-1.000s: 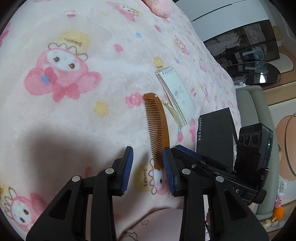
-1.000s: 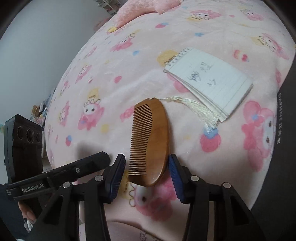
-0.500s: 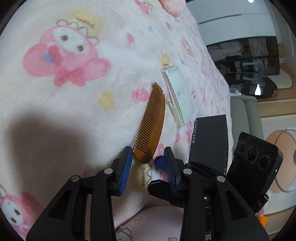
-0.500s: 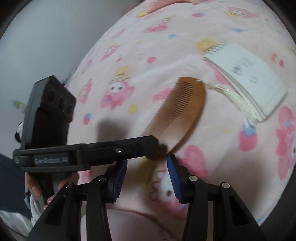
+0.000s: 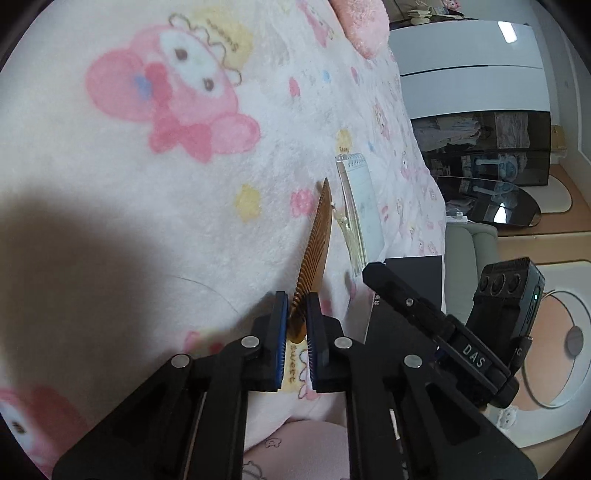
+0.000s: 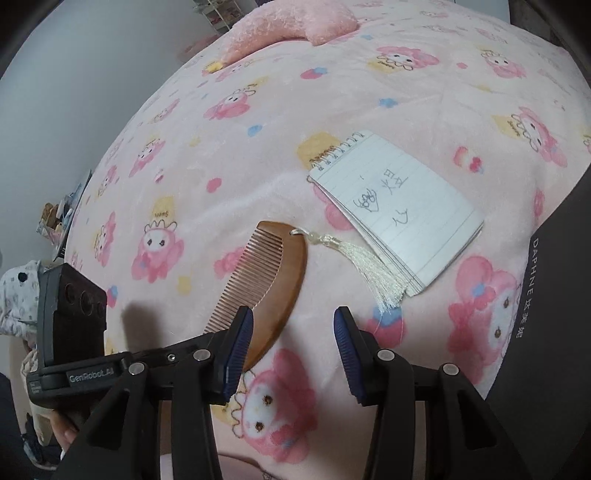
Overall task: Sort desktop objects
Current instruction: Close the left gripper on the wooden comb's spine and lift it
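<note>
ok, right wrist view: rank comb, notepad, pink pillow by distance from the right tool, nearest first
1. comb: beside the right tool's left finger, its lower end hidden behind it.
2. notepad: farther up, to the right, on the blanket.
3. pink pillow: far end, top of frame.

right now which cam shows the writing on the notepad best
The right wrist view: the notepad lies face-up toward the camera, its handwritten characters and ruled lines clear. In the left wrist view the notepad appears at a steep, foreshortened angle, so the writing is only a faint blur.

black box – "DAPHNE" | left gripper – "GenRobot.AI" | right gripper – "DAS"
</note>
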Demonstrator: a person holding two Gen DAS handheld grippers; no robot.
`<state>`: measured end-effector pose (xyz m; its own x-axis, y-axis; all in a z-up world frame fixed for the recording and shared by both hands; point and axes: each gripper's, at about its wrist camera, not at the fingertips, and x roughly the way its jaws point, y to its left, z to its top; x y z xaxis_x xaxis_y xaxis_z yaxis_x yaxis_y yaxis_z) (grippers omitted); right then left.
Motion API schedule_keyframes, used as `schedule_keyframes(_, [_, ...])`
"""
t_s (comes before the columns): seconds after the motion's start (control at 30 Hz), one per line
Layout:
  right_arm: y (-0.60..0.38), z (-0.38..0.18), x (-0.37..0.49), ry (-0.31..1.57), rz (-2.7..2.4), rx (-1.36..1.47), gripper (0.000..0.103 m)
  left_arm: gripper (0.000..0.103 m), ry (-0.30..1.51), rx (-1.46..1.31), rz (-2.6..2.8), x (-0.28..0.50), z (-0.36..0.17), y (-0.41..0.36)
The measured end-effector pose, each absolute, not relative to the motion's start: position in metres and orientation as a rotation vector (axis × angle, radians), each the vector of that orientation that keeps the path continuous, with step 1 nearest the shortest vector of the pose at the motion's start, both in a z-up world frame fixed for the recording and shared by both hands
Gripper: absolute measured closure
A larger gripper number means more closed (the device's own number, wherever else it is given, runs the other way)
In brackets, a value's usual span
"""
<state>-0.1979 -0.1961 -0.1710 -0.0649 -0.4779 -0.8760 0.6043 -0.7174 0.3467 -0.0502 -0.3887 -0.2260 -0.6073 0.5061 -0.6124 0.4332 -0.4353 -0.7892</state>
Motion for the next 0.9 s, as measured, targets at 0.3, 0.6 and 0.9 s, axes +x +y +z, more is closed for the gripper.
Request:
schedule_keyframes(0.3, [-0.267,-0.164,-0.195,0.372,-1.858,1.272,0.058,0.08,-1.518,-1.491,2.361,-0.053,-0.213,-0.435])
schedule_keyframes(0.6, [-0.268,-0.208,-0.227,0.172,-1.79,1.49,0.058,0.087,-1.547,-1.494,2.444,-0.062,-0.224,-0.421])
schedule_keyframes(0.9, [-0.236,-0.197,-0.187,0.094,-1.665,1.549,0.059,0.081,-1.561,-1.489,2.456,-0.054,-0.228,-0.417])
